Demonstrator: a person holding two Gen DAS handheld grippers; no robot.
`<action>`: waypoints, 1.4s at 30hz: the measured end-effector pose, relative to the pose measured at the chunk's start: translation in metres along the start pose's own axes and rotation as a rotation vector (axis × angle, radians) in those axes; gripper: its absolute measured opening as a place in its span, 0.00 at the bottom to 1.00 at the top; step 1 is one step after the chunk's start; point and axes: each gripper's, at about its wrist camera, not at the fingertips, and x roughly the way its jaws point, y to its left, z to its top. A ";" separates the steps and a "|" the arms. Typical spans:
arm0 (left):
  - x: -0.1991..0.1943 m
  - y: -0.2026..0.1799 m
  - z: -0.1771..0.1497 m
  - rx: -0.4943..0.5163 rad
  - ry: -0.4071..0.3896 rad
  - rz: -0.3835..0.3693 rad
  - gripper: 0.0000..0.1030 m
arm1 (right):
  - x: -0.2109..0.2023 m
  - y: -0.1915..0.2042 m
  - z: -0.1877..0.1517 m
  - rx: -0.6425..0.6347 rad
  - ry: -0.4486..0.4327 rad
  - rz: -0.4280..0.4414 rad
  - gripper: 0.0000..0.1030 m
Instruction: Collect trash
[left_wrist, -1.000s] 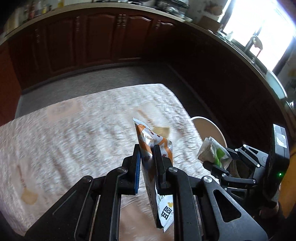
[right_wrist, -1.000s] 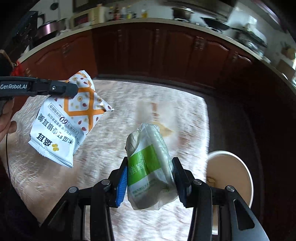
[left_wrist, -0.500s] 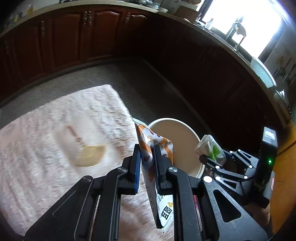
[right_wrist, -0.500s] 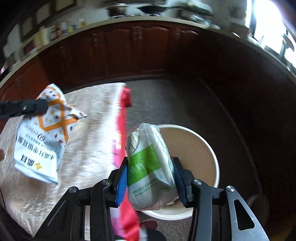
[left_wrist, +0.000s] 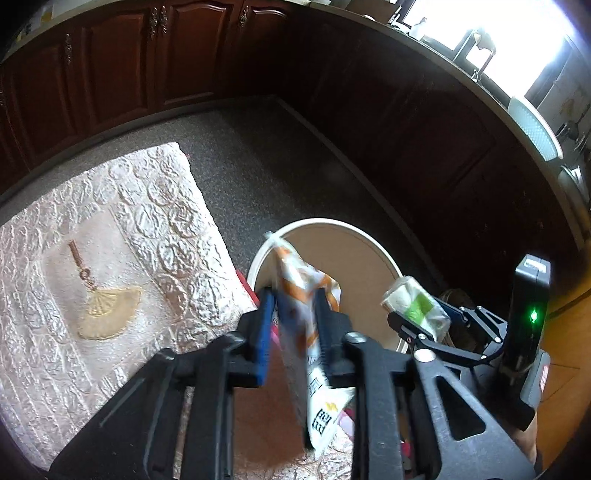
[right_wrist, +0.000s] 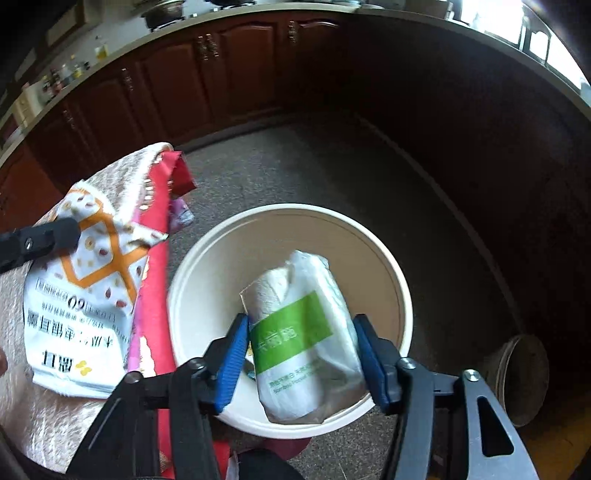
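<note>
The left tongs (left_wrist: 293, 317) are partly parted. The orange-and-white snack bag (left_wrist: 308, 332) stands edge-on in the gap, against the right pad and clear of the blue left pad; motion blur hides whether it is gripped. From the right wrist view the same bag (right_wrist: 85, 299) hangs flat at 9 o'clock, its top under a black finger (right_wrist: 40, 240) of the left tongs.

The right tongs (right_wrist: 303, 354) are spread wide, and their blue pads press both sides of a white tissue pack with a green label (right_wrist: 303, 336), held upright. In the left wrist view that pack (left_wrist: 415, 306) sits at 3 o'clock of the snack bag, apart from it.

Behind and below both items is a round cream trash bin (right_wrist: 192, 291) on the speckled grey floor (right_wrist: 303, 158); the tissue pack is over its opening, the snack bag near its 9 o'clock rim (left_wrist: 258, 262).

At 9 o'clock of the bin lies the tabletop's embossed pale cloth (left_wrist: 92, 258) with a red edge (right_wrist: 155, 229). Dark wood cabinets (right_wrist: 221, 74) ring the room at 12 o'clock.
</note>
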 end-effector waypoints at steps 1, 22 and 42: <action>0.002 -0.003 0.001 -0.001 0.003 -0.001 0.47 | 0.002 -0.001 0.001 0.005 0.002 -0.002 0.56; -0.035 -0.001 -0.023 0.091 -0.076 0.105 0.60 | -0.019 0.012 -0.007 0.028 -0.054 0.023 0.68; -0.116 0.003 -0.062 0.117 -0.233 0.233 0.61 | -0.098 0.040 -0.026 0.108 -0.254 0.033 0.83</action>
